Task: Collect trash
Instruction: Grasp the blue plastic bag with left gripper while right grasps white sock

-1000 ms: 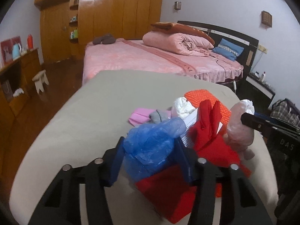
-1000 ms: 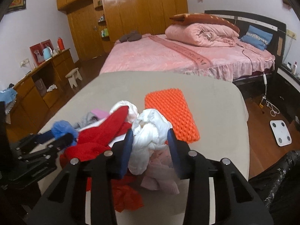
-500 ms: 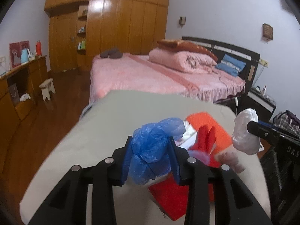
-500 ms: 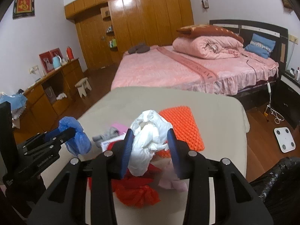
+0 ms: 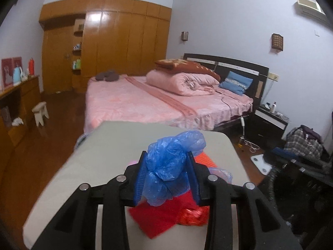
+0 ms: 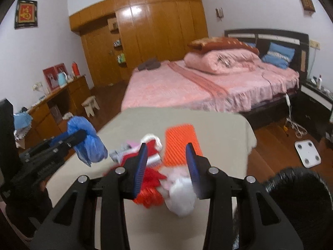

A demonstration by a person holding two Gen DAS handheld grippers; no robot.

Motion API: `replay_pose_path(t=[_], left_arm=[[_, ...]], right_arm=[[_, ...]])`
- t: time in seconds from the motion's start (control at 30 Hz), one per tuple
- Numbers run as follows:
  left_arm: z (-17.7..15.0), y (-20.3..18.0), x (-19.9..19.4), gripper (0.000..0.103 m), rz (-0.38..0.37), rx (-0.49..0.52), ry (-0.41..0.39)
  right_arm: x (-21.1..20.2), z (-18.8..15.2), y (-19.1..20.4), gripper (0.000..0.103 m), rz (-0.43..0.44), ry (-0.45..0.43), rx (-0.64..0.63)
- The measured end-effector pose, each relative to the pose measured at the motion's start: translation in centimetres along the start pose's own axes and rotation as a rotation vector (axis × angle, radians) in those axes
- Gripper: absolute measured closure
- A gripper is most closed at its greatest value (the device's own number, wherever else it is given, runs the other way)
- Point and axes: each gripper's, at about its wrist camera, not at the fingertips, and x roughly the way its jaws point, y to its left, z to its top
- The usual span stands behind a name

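Observation:
My left gripper (image 5: pixel 166 156) is shut on a crumpled blue plastic bag (image 5: pixel 170 166) and holds it above the beige table (image 5: pixel 100 156). The right wrist view shows it at the left, the blue bag (image 6: pixel 87 143) hanging from its tips. My right gripper (image 6: pixel 166 146) has its jaws partway apart, with only table showing between the tips. A blurred white wad (image 6: pixel 181 198) lies low by the right pad and does not reach the left pad. Red trash (image 6: pixel 149 189) and an orange mat (image 6: pixel 181 139) lie below.
A black trash bag (image 6: pixel 301 198) bulges at the lower right beside the table. Red scraps (image 5: pixel 166 214) and a pale pink bag (image 5: pixel 221 173) stay on the table. Behind are a pink bed (image 5: pixel 145 104), a wardrobe, a stool (image 5: pixel 40 112) and a white scale (image 6: pixel 308 152) on the floor.
Both grippers rose above the table. The left closed on the blue bag and lifted it. The white wad, earlier pinched between the right jaws, now sits lower, clear of the tips.

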Motion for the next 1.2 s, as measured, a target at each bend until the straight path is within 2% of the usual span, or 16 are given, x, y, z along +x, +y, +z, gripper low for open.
replay_pose_path(t=[0.17,0.23,0.5,0.73,0.8,0.93,0.97,1.07,1.13,1.2], left_arm=[[-3.1,-0.9,0.5,0.067,-0.025,0.009,0.07],[-4.4,-1.1,1.0,0.067,-0.026,0.024,0.1],[-6.2,-0.2,3.2,0.066,-0.004,0.026,0.138],[-6.2,-0.2,4.5,0.066,0.001,0.035,0.133],[-6.3,-0.3,4.8,0.066,0.0,0.036,0.132],[-6.3,-0.4,4.7,0.066,0.0,0.034,0.132],[-6.2,-0.3,4.7,0.066,0.0,0.036,0.132],[-6.0,-0.6,4.8,0.066,-0.001,0.042,0.129],[-5.9,-0.9,4.7,0.066,0.0,0.047,0.126],[-5.7,-1.2,4.4,0.066,-0.001,0.052,0.119]], right_arm=[[2.5,-3.8,-0.9,0.065,-0.043,0.101,0.032],[3.9,-5.2,-1.0,0.052,-0.072,0.129,0.04],[8.3,-7.1,-2.7,0.035,-0.175,0.177,0.058],[11.3,-8.2,-3.8,0.034,-0.217,0.25,0.04],[11.5,-8.4,-3.8,0.039,-0.232,0.253,0.022],[11.6,-8.5,-3.9,0.062,-0.285,0.263,-0.042],[11.5,-8.6,-4.2,0.064,-0.287,0.261,-0.036],[11.1,-8.4,-4.8,0.074,-0.258,0.248,0.01],[10.5,-7.8,-5.0,0.092,-0.229,0.228,0.032],[9.5,-7.1,-5.0,0.095,-0.19,0.2,0.047]])
